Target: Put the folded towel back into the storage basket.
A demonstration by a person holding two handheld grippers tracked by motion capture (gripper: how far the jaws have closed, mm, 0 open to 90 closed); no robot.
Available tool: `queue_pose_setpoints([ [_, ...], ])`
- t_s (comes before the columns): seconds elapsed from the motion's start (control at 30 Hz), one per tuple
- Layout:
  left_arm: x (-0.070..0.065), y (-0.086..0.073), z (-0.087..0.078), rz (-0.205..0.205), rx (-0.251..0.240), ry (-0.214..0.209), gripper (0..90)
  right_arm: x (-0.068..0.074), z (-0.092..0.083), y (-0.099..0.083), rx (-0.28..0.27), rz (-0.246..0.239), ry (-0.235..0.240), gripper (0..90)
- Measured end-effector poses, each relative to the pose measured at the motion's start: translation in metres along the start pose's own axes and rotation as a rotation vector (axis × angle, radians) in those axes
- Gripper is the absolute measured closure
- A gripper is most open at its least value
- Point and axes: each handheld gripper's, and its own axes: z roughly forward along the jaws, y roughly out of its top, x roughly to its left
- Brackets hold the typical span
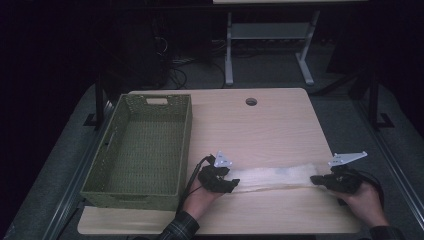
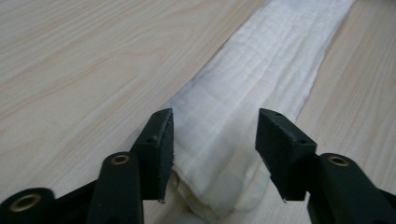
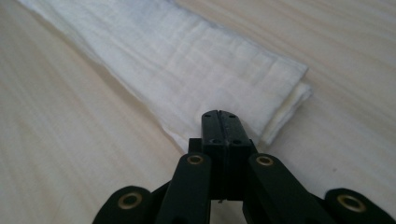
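The rectangular olive-green woven basket with cut-out handles occupies the left of the high view, on the left portion of the light wooden table; its interior shows only the woven floor and walls. The person's two forearms enter from the bottom edge of the high view, each hand wrapped around a black gripper held low over the table. The left gripper sits just right of the basket's lower right corner and points toward the right of the frame. In the left gripper view, the left gripper has its jaws set moderately apart, straddling the near end of the long white folded cloth strip, with the pads clear of the fabric on both sides. The right gripper sits at the lower right of the high view and points left. In the right gripper view, the right gripper has its jaws pressed fully together at the near edge of the cloth strip; whether fabric is pinched between them cannot be determined. The cloth strip lies flat on the table between the two grippers, its long axis running left to right across the lower centre of the high view.
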Motion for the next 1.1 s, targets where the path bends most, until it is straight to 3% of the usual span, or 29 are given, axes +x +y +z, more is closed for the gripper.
queue_pose_setpoints([
  [0.37,-0.001,0.003,0.002,0.026,-0.017,-0.031,37.8,-0.015,0.018,0.029,0.003,0.012,-0.058,89.6],
  [0.53,-0.004,0.004,0.005,0.051,-0.013,-0.029,37.6,-0.020,0.027,0.042,0.006,-0.009,-0.074,89.5],
  [0.77,-0.004,0.003,0.004,0.058,-0.023,0.001,37.6,-0.024,0.043,0.061,-0.008,-0.053,-0.061,89.5],
  [1.1,-0.002,0.003,0.005,0.034,-0.033,0.013,37.6,-0.034,0.063,0.086,-0.027,-0.099,-0.051,89.6],
])
